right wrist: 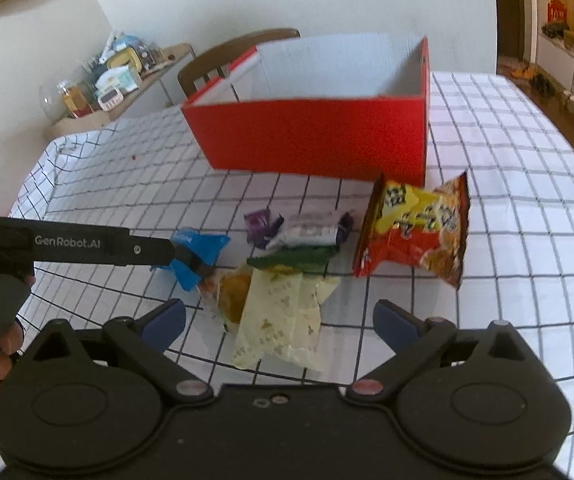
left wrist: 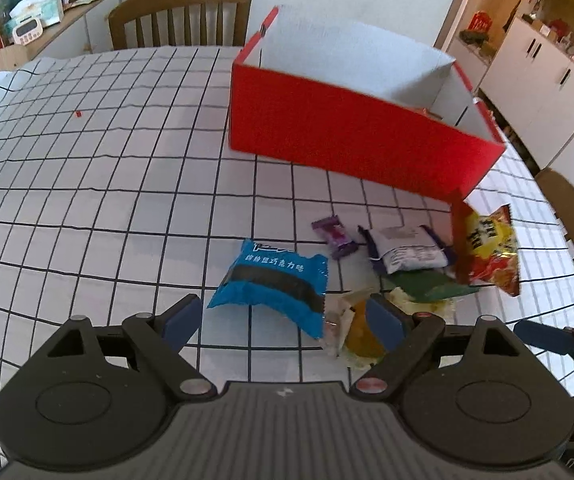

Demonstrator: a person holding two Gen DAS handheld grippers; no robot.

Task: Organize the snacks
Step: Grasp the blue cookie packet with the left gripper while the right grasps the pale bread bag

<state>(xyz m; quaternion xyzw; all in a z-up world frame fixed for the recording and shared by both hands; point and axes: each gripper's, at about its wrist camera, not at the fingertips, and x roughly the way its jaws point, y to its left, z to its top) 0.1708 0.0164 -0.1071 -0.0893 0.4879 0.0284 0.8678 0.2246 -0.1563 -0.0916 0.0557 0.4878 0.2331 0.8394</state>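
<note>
In front of the red box (right wrist: 311,140) on the desk (left wrist: 87,200), every snack lies loose: blue packet (left wrist: 271,284), noodle bag (right wrist: 415,228), others. Both claws, left (left wrist: 283,320) and right (right wrist: 279,320), hang spread, empty. Sorting seems barely begun.

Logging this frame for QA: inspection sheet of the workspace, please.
Surface: white black-grid tablecloth.
Job's things: open red cardboard box; blue foil snack pack, purple candy wrapper, red-yellow crinkly noodle bag and pale yellow wrapper loose in front of it.
Clutter: tiny red scrap.
Grippers: left tongs open around the blue pack; right tongs open over the pale wrapper.
Cables: nothing seen.
Surroundings: wooden chair, cluttered shelf.
</note>
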